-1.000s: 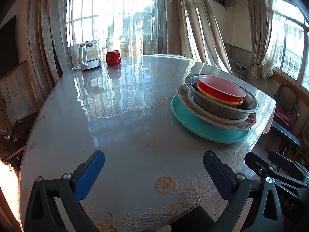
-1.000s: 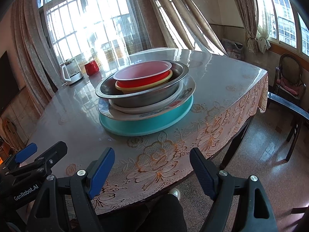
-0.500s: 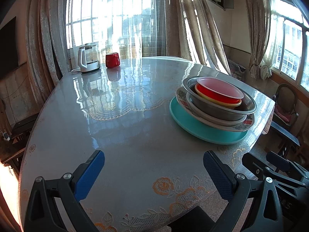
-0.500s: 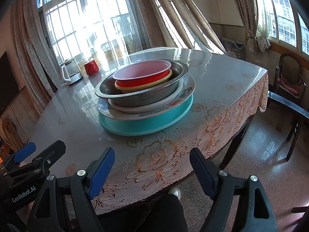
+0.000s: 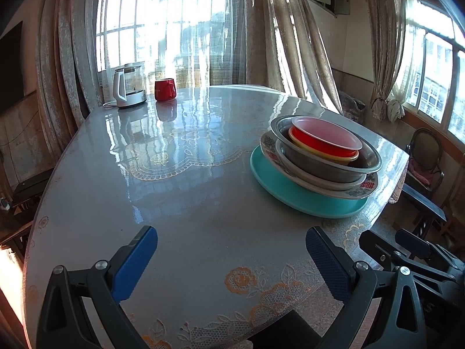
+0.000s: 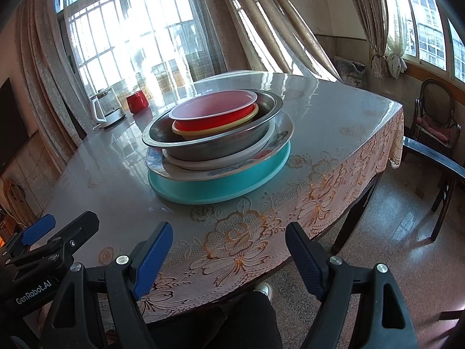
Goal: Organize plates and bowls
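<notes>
One stack of dishes stands on the table's right part. From the bottom: a teal plate [image 5: 302, 200] [image 6: 221, 186], a flowered plate [image 5: 364, 187] [image 6: 279, 142], a white bowl [image 6: 221, 160], a steel bowl [image 5: 328, 165] [image 6: 215, 142], a yellow bowl [image 6: 215, 129] and a red bowl [image 5: 322, 142] [image 6: 215, 113] on top. My left gripper [image 5: 231, 257] is open over the near table edge, left of the stack, holding nothing. My right gripper [image 6: 228, 250] is open in front of the stack, well short of it, also holding nothing.
A white electric kettle [image 5: 125, 90] [image 6: 106, 110] and a red mug [image 5: 164, 89] [image 6: 137, 101] stand at the table's far end by the window. A dark chair [image 6: 436, 122] and a bench [image 6: 436, 157] are at the right. A person's dark trousers [image 6: 215, 320] show below the table edge.
The left wrist view has tilted slightly, so the stack and kettle sit a little lower in it. The grippers stay as wide as before and the dishes have not moved.
</notes>
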Action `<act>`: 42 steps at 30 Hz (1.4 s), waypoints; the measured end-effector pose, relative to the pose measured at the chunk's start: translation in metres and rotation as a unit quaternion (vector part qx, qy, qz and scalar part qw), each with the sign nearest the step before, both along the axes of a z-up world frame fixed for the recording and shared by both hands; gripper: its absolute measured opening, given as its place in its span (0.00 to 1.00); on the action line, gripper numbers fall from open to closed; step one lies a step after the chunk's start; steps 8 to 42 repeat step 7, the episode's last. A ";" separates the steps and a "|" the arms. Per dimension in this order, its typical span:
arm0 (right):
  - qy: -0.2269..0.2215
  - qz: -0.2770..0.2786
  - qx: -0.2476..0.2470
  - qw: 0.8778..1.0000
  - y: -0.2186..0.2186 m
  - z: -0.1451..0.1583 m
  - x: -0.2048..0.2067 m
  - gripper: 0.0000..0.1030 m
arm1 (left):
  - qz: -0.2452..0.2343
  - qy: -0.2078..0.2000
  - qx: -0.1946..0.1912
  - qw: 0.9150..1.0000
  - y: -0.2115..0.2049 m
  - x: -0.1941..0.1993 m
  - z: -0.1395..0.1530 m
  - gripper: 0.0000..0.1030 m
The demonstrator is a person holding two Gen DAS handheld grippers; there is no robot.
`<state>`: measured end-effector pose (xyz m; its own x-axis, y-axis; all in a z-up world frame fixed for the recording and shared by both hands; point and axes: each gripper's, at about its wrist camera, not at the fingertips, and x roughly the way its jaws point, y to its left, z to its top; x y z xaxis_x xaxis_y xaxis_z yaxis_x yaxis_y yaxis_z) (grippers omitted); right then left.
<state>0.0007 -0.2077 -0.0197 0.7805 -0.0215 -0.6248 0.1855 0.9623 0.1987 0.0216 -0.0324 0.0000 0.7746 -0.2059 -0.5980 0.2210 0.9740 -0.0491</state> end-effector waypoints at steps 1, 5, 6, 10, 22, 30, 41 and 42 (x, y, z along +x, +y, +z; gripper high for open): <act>0.001 -0.001 0.001 1.000 -0.001 0.000 0.000 0.79 | 0.000 -0.001 0.001 1.000 -0.001 0.000 0.000 1.00; 0.003 -0.006 0.006 1.000 -0.005 -0.003 0.002 0.79 | -0.001 0.001 0.013 1.000 -0.006 0.002 -0.002 1.00; 0.004 -0.007 0.007 1.000 -0.006 -0.003 0.003 0.79 | -0.002 0.003 0.015 1.000 -0.006 0.004 -0.002 1.00; 0.005 -0.009 0.008 1.000 -0.008 -0.004 0.004 0.79 | -0.003 0.006 0.013 1.000 -0.006 0.005 -0.003 1.00; 0.005 -0.009 0.008 1.000 -0.008 -0.004 0.004 0.79 | -0.003 0.006 0.013 1.000 -0.006 0.005 -0.003 1.00; 0.005 -0.009 0.008 1.000 -0.008 -0.004 0.004 0.79 | -0.003 0.006 0.013 1.000 -0.006 0.005 -0.003 1.00; 0.005 -0.009 0.008 1.000 -0.008 -0.004 0.004 0.79 | -0.003 0.006 0.013 1.000 -0.006 0.005 -0.003 1.00; 0.005 -0.009 0.008 1.000 -0.008 -0.004 0.004 0.79 | -0.003 0.006 0.013 1.000 -0.006 0.005 -0.003 1.00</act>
